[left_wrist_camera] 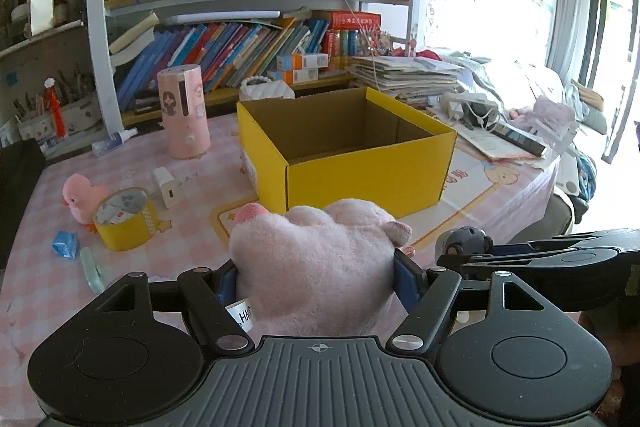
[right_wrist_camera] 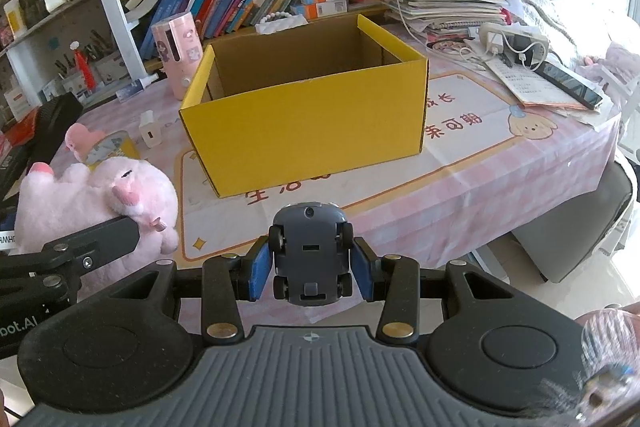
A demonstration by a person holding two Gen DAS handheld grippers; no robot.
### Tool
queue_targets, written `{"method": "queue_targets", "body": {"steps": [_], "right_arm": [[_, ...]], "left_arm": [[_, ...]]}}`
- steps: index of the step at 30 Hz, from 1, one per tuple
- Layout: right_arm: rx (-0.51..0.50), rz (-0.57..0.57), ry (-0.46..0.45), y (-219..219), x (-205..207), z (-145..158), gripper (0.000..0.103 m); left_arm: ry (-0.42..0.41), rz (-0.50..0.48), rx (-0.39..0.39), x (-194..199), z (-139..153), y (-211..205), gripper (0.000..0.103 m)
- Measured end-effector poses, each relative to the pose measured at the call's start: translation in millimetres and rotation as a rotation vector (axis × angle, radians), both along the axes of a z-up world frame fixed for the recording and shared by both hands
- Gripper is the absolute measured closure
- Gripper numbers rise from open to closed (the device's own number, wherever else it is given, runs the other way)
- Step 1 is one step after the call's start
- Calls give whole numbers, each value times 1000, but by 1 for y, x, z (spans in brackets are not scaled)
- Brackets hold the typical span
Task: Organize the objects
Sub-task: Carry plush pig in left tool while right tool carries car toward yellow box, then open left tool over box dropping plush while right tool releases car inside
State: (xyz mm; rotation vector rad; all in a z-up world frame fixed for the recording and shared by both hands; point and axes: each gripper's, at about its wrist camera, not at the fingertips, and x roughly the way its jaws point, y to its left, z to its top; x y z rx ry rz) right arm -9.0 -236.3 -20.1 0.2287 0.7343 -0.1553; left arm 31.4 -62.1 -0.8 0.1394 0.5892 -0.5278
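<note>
Left gripper (left_wrist_camera: 316,277) clamped on pink plush pig (left_wrist_camera: 316,259); right gripper (right_wrist_camera: 310,269) clamped on grey toy car (right_wrist_camera: 309,251) (underside up, wheels toward the lens). Both held near the front of the open yellow box (right_wrist_camera: 304,115). Best carried above the rim, released one at a time, car wheels kept from catching the cardboard edge.

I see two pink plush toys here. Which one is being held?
The larger pale pink plush pig, clamped in the left tool. The small pink plush duck sits free on the table beside the yellow tape roll.
</note>
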Motion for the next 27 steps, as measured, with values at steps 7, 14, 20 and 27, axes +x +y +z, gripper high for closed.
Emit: {"method": "queue_targets", "body": {"steps": [7,14,20,27], "right_arm": [[-10,5,-10,-10,18,4,63],[-10,-2,-59,-26,43,20,63],[-33,-4,-174,-48,75,49,63],[-72,7,-227,-90,127,61,63]], "left_arm": [[-43,11,-2,10,5,-7,30],[-106,6,-17,32,17,-25,30],[-160,-10,-41,67,32,-50,30],[-177,-7,-13,113,31,-88,30]]}}
